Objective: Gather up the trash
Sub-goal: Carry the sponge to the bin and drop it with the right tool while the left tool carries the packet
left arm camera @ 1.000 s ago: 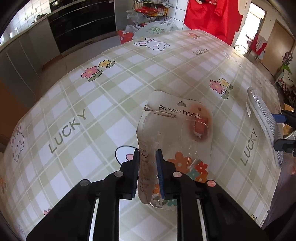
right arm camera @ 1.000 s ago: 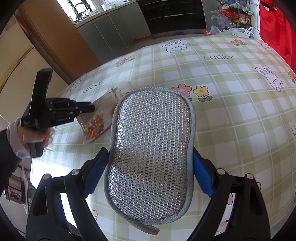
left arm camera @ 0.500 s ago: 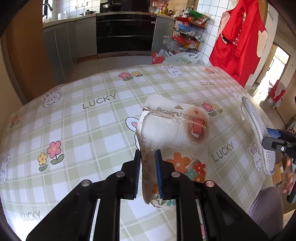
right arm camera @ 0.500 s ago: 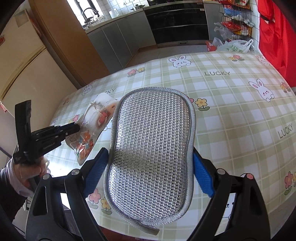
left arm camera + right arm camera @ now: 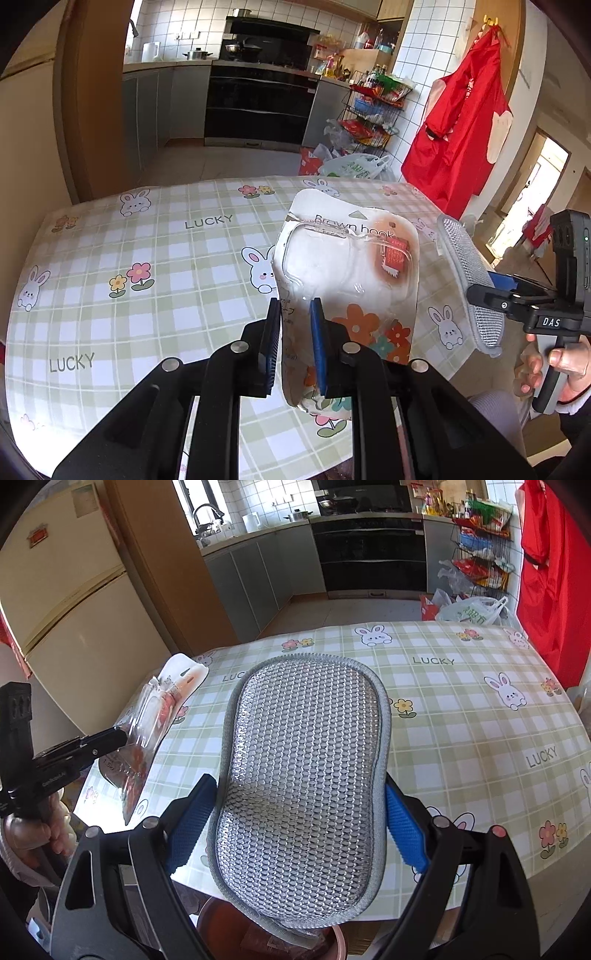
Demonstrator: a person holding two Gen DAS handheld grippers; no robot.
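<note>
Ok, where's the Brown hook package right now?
The Brown hook package is off the table, pinched by its lower edge in the left gripper. In the left wrist view it hangs above the checked tablecloth, left of the silver mesh scrubber.

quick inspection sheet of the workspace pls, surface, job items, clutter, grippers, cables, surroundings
surface: table under a green check cloth with rabbits, flowers and LUCKY print.
job's things: hook packaging and silver mesh pad, both held above the table.
clutter: nothing seen on the cloth.
grippers: left gripper shut on the packaging's lower edge; right gripper clamps the pad across its width.
cables: nothing seen.
surroundings: fridge, oven, wire rack, red apron, plastic bags on the floor.
</note>
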